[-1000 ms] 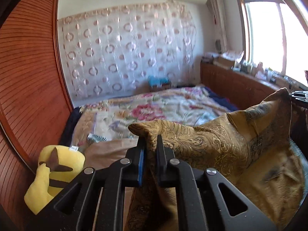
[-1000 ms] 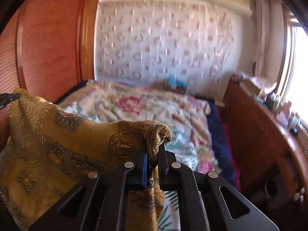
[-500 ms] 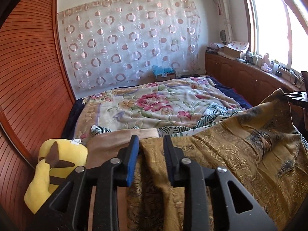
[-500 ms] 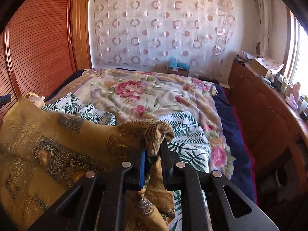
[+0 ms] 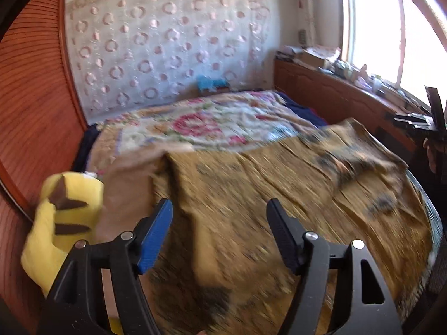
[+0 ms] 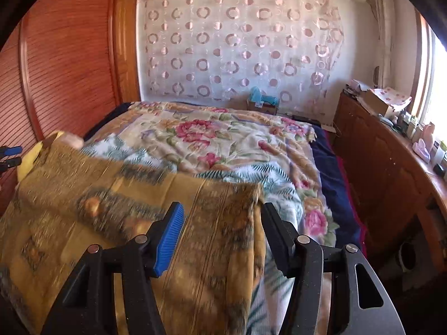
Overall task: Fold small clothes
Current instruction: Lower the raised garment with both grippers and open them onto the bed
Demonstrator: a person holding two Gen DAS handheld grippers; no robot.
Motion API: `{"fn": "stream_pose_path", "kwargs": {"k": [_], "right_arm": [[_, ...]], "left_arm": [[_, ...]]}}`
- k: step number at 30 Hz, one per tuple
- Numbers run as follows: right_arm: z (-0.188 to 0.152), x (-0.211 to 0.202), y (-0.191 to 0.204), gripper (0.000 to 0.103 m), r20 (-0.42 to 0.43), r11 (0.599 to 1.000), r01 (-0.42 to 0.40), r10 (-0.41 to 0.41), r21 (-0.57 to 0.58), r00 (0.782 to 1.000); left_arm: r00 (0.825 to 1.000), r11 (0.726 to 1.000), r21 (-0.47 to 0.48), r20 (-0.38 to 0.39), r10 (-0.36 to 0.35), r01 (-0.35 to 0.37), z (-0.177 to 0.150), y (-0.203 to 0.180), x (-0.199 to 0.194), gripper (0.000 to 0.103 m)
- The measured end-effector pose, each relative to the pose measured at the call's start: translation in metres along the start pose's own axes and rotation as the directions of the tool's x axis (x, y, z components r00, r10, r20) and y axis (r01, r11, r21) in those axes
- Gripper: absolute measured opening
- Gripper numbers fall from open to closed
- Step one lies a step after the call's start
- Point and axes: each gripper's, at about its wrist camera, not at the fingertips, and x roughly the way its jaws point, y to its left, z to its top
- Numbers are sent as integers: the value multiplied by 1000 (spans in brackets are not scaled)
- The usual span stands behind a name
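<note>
Cloth [image 5: 279,195], one gold patterned piece, lies on the bed; both claws, left [image 5: 219,217] and right [image 6: 222,220], just spread open

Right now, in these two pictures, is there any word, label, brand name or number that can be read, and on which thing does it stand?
None can be read.
Cardboard box on the wooden cabinet: no legible print.
Bottles by the window: labels too small to read.
Blue item at the far end of the bed: too blurred.
Gold cloth and flowered blanket: patterns only, no writing.
</note>
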Motion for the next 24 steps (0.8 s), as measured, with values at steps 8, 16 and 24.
{"fn": "stream_pose_path", "kwargs": {"k": [8, 16, 24], "right_arm": [[-66, -46, -1, 60, -129, 999, -32, 35, 20, 991], [-101, -49, -1, 60, -215, 998, -39, 50, 52, 975], [-120, -38, 8, 49, -267, 1000, -19, 19, 1, 964]], "left_arm": [[988, 995, 78, -144, -55, 67, -41, -59, 10, 72], [973, 993, 95, -225, -49, 72, -66, -82, 27, 72], [978, 996, 57, -198, -62, 75, -72, -84, 30, 73]]}}
